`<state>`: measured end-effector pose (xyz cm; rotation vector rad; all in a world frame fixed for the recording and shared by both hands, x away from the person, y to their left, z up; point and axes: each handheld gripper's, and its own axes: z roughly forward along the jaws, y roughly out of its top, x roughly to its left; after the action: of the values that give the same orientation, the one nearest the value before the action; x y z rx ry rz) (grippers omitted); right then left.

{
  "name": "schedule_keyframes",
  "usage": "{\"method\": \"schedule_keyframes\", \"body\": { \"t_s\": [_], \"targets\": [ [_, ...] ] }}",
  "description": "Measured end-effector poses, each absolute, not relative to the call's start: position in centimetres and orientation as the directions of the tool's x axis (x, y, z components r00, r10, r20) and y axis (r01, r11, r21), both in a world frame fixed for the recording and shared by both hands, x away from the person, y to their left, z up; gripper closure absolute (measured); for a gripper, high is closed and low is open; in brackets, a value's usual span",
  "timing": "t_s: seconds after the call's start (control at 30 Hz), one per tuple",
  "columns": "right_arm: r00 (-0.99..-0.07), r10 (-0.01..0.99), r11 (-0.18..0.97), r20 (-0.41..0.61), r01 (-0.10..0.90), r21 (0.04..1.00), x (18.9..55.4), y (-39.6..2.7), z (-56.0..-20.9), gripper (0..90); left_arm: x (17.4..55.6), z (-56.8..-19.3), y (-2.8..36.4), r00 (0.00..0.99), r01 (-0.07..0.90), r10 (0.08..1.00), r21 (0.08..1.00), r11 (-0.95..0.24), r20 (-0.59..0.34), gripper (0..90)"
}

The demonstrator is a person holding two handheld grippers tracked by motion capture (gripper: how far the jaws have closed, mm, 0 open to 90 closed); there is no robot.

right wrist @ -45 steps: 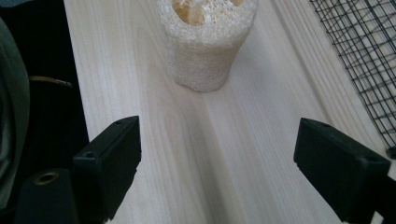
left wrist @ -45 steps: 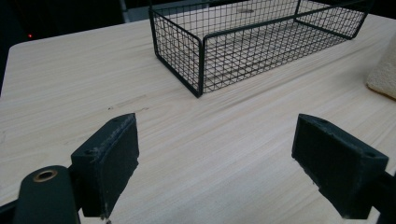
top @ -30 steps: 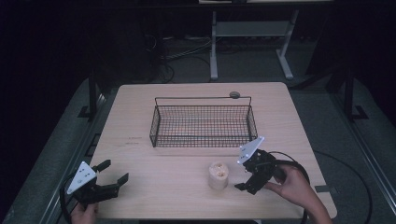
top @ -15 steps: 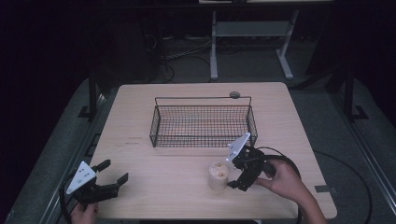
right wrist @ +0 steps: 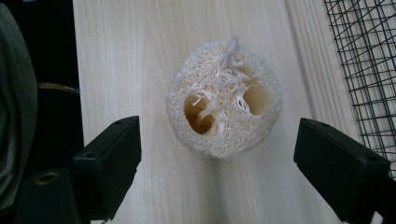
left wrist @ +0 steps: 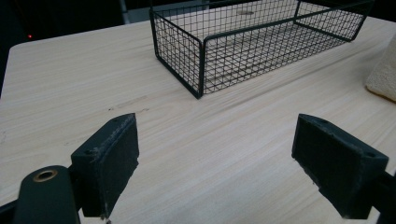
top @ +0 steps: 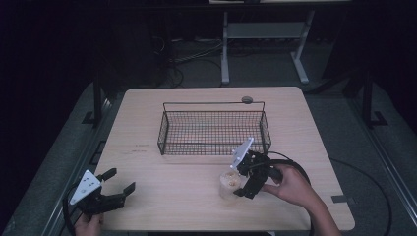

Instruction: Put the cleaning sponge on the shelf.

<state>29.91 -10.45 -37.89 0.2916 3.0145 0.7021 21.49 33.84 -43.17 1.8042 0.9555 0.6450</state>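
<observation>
The left gripper (top: 114,185) is sitting at the table's (top: 147,123) near left corner with its jaws spread wide and nothing between them; ahead of it and to its right the wire basket (left wrist: 243,42) is standing empty, and an edge of the loofah (left wrist: 384,74) is peeking in at the far right of its view. Further right, the right gripper (top: 240,183) is hovering over the loofah (right wrist: 224,109), jaws also wide open, one on either side of it and neither touching yet. The loofah is standing on end on the table, just short of the basket's near wall, its hollow channels facing up at the gripper's camera. The likely job is lifting it into the basket, and several things could be going wrong here. The piece is light and springy, so if one jaw is meeting it before the other, it is probably tipping or rolling away rather than being caught. It is sitting slightly nearer the left jaw in the right gripper view, which is making that uneven contact more likely. Squeezing too near the top could be crushing the fibres and letting it slip out. The basket's wall is close on the gripper's right, so the jaw there could be snagging the wire during the lift.
</observation>
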Motion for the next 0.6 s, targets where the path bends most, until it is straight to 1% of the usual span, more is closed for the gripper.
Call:
{"method": "schedule_keyframes", "body": {
  "t_s": [0.6],
  "targets": [
    [-0.986, 0.165, 0.904, 0.015, 0.158, 0.398, 30.7, -8.8, -38.3, 14.7, 21.5, -43.1, 33.9, 0.553, 0.321, 0.833, 0.919, -0.23, 0.015, 14.1]
  ]
}}
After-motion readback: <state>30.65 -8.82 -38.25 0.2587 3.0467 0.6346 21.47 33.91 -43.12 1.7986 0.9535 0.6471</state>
